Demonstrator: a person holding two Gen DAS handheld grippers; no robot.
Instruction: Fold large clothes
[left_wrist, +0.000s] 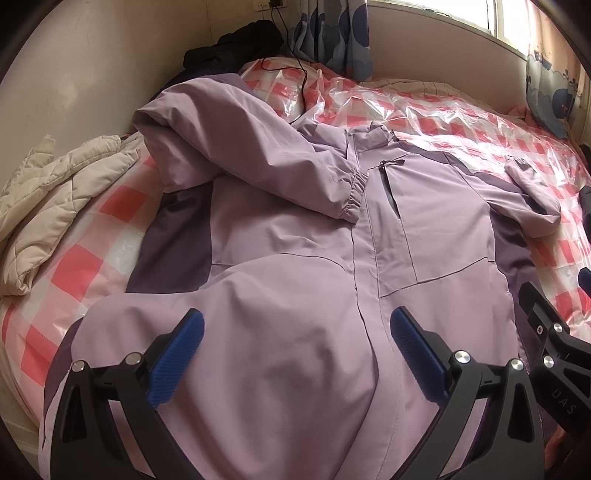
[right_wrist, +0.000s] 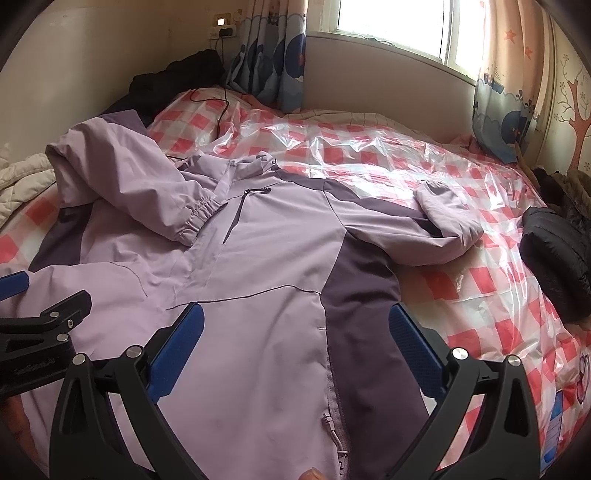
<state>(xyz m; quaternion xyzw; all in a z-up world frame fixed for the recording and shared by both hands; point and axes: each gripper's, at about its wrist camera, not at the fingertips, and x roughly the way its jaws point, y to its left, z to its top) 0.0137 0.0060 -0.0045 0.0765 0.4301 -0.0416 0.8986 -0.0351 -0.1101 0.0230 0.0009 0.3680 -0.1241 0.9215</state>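
A large lilac jacket (left_wrist: 295, 229) with dark purple side panels lies front up on the bed; it also shows in the right wrist view (right_wrist: 258, 251). Its left sleeve (left_wrist: 258, 155) is folded across the chest, cuff near the zip. Its right sleeve (right_wrist: 439, 218) lies bent outward on the bed. My left gripper (left_wrist: 295, 332) is open and empty, just above the jacket's lower hem. My right gripper (right_wrist: 295, 328) is open and empty above the hem's right side, over the dark panel. Each gripper shows at the edge of the other's view.
The bed (right_wrist: 480, 288) has a pink checked cover under clear plastic. A cream quilted garment (left_wrist: 48, 206) lies at the left edge. A black garment (right_wrist: 557, 254) lies at the right. Dark clothes (left_wrist: 236, 44) and a black cable (left_wrist: 301, 74) sit near the wall and curtains.
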